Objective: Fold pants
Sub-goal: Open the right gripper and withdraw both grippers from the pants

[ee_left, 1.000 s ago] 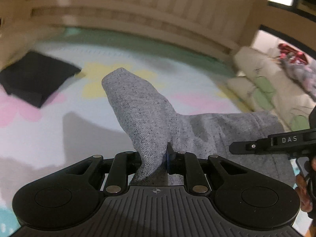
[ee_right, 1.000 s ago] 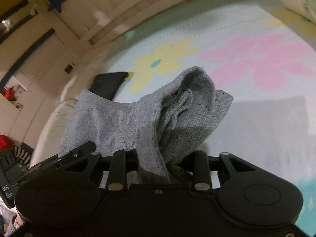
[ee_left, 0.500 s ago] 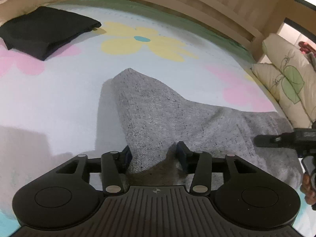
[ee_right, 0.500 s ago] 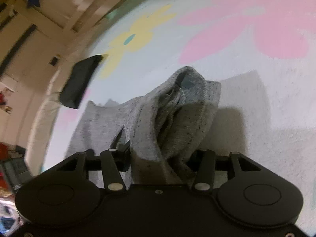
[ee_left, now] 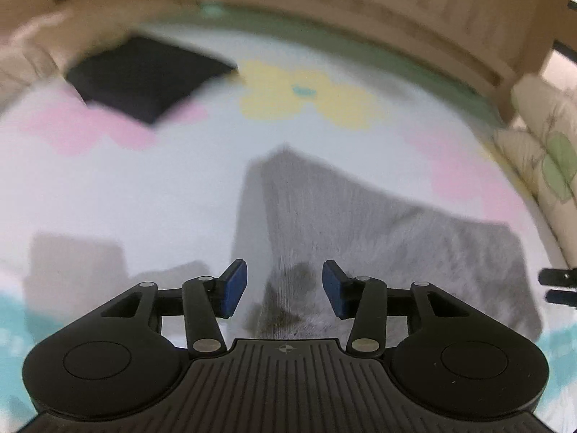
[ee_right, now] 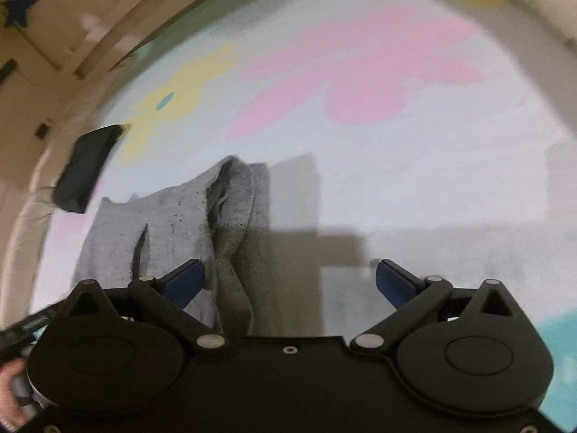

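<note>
Grey pants (ee_left: 378, 223) lying folded on a flowered bedspread (ee_left: 126, 195), left gripper (ee_left: 285, 294) spread wide just above the cloth, right gripper (ee_right: 290, 281) wide open over the waistband edge, holding nothing, black folded garment (ee_left: 144, 72) well apart

1. The left gripper (ee_left: 285, 294) hangs low, its blue-padded fingers (ee_left: 234, 288) spread apart and clamping nothing.
2. The right gripper (ee_right: 290, 279) is opened wider, its blue pads (ee_right: 393, 283) far apart and also empty.
3. At the lower left edge of the right wrist view, part of the person's left hand (ee_right: 14, 397) shows, blurred.
</note>
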`<state>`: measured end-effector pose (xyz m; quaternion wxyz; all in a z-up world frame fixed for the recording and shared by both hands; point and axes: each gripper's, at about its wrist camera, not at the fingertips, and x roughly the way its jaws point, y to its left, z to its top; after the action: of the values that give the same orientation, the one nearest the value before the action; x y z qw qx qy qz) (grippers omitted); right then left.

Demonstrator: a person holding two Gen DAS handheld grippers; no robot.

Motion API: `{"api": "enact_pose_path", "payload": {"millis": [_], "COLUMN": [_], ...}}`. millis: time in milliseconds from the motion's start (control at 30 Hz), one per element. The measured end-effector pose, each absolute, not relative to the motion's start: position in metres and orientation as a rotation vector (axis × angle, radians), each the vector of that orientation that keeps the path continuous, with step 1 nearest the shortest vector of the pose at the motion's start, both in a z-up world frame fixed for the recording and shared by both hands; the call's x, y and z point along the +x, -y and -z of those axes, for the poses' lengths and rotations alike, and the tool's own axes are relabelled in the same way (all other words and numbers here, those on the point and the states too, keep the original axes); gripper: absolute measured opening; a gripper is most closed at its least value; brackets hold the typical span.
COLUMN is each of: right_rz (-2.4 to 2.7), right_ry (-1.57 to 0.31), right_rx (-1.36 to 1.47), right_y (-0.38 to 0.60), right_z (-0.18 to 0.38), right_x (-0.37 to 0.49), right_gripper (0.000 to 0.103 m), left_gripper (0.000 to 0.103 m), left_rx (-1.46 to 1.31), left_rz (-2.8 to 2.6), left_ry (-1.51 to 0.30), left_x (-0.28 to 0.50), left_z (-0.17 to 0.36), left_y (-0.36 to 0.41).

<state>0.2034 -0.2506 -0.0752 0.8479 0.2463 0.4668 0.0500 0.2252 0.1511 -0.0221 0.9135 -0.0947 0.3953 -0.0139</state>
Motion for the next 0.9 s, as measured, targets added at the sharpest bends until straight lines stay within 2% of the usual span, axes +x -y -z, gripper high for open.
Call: {"api": "enact_pose_path", "payload": {"millis": [200,367,433,567,733,900], "right_rz": [-0.002,0.067,0.118,0.140,0.158,0.128], "right_ry": [-0.807,-0.643,-0.615,-0.680,-0.680,-0.709], "right_rx": [0.270,0.274,0.298,0.278,0.201,0.183], "right_y": [0.213,0.191,0.186,0.171,0.145,0.128], "right_z": [-0.011,-0.056,-0.064,-0.065,-0.056,-0.050], "right_x": [0.165,0.113,0.096,0.070,0.039,0.015], "right_gripper": [0.102,0.102,0.102,0.102,0.102,0.102], "left_gripper": [0.045,0.045,0.045,0.045,0.045,0.045], "left_rx": [-0.149,-0.031,0.006,0.073,-0.027,0.003], "left_rz": [-0.037,-0.074,-0.103,-0.109,-0.065,-0.055], "left_ry": [-0.645,-0.607,-0.570,-0.533,-0.587,-0.631], "left_x": [0.165,0.118,0.097,0.071,0.055,0.054], "left_z": [-0.039,-0.060,-0.063,-0.065,-0.056,-0.038], "left_y": [-0.140,-0.120,-0.113,-0.099,-0.097,-0.090]}}
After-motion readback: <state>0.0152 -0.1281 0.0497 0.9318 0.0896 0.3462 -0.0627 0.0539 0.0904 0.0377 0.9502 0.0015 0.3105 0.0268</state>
